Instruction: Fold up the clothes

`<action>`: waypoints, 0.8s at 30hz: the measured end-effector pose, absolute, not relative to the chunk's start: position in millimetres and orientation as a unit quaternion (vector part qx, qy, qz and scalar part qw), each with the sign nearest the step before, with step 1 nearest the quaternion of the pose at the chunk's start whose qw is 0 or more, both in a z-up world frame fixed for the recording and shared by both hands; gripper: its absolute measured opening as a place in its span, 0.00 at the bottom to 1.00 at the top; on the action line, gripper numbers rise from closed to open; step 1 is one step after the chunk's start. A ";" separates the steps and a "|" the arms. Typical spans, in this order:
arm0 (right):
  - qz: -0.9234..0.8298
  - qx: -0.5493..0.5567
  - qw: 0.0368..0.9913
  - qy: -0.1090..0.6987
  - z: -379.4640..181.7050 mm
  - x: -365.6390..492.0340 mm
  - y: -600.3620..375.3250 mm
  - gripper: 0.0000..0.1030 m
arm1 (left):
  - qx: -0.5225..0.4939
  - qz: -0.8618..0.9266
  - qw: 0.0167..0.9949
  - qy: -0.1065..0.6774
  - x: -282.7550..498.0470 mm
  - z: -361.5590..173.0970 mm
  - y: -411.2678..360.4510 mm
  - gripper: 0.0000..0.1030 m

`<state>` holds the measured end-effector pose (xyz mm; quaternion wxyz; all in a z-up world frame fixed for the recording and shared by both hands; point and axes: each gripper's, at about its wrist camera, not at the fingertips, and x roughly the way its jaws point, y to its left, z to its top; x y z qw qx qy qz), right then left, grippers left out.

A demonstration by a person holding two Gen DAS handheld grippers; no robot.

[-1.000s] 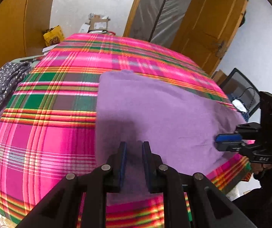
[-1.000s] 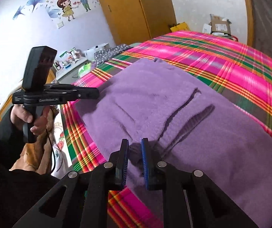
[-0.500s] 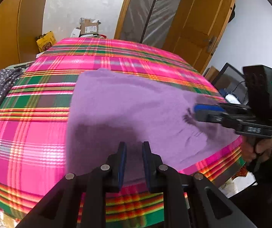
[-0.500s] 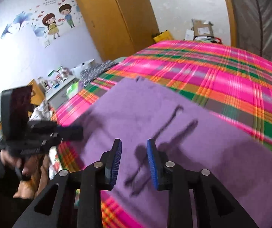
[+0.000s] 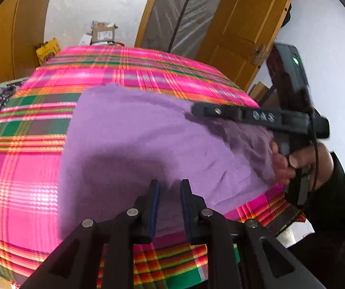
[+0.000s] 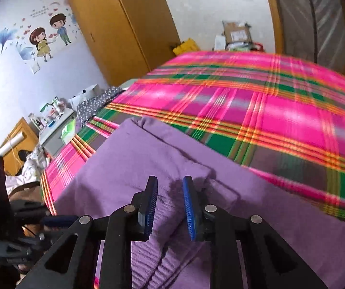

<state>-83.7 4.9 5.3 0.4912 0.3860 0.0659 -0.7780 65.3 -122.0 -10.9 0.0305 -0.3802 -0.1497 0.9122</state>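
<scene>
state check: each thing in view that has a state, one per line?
sweater: spread flat on the bed, a fold ridge across it, not gripped
left tongs: open, empty, over the sweater's near edge
right tongs: open, empty, over the sweater
plaid blanket: spread over the bed
door: ajar
dotted cloth: heaped beside the bed

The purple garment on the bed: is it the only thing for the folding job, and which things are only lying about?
For the job:
purple garment
left gripper
right gripper
plaid bedcover, the work surface

Lying about:
dotted grey cloth
cardboard box
yellow box
</scene>
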 end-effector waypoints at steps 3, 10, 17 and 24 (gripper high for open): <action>-0.774 0.374 0.506 0.073 6.6 -68.8 14.1 0.22 | -0.373 0.915 0.007 -0.153 58.4 -8.1 -127.1 0.17; -0.766 0.371 0.513 0.110 -10.0 -45.4 26.1 0.22 | -0.393 0.902 -0.026 -0.175 39.3 -22.6 -138.7 0.17; -0.764 0.352 0.529 0.110 -2.0 -28.1 45.6 0.19 | -0.381 0.909 -0.010 -0.169 41.0 -10.5 -125.5 0.17; -0.767 0.352 0.526 0.104 -3.9 -23.3 62.5 0.16 | -0.383 0.910 0.024 -0.155 36.8 -8.6 -108.1 0.17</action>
